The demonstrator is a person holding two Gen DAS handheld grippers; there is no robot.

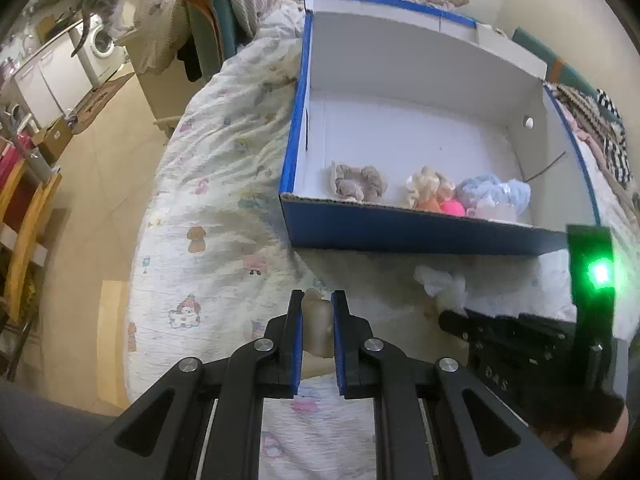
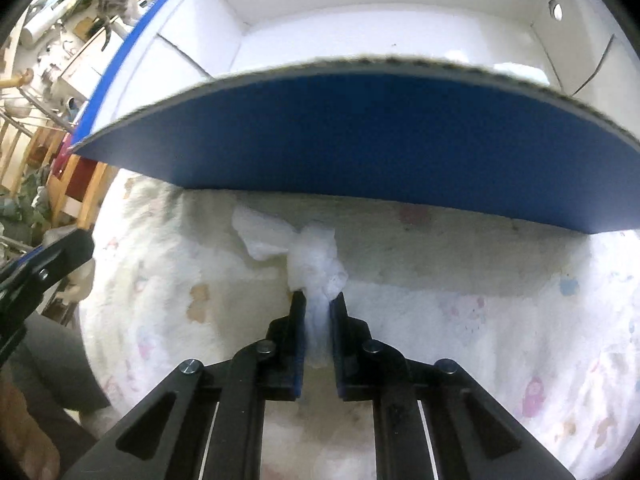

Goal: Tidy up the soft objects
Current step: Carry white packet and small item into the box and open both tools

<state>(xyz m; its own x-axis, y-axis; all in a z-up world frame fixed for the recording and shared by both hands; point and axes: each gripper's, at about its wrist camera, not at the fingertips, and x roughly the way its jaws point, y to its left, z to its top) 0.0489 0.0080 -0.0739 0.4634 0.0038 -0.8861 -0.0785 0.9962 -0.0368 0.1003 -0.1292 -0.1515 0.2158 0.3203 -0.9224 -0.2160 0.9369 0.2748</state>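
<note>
A blue shoebox [image 1: 420, 232] with a white inside lies on the bed. Along its near wall lie a beige scrunchie [image 1: 358, 182], a cream and orange soft toy [image 1: 430, 190], a pink ball [image 1: 454, 208] and a light blue scrunchie [image 1: 496, 192]. My left gripper [image 1: 317, 300] is shut on a beige soft object [image 1: 318, 328], in front of the box's near left corner. My right gripper [image 2: 318, 300] is shut on a white scrunchie [image 2: 308, 256], just before the box's blue front wall [image 2: 360, 136]. The right gripper [image 1: 460, 312] and the white scrunchie [image 1: 440, 282] also show in the left wrist view.
The bed has a white quilt with cartoon prints [image 1: 208, 216]. Clothes [image 1: 600, 136] lie to the right of the box. A blanket-draped chair [image 1: 192, 28] stands beyond the bed. A washing machine [image 1: 100, 44] and wooden shelves [image 1: 24, 208] are at the left.
</note>
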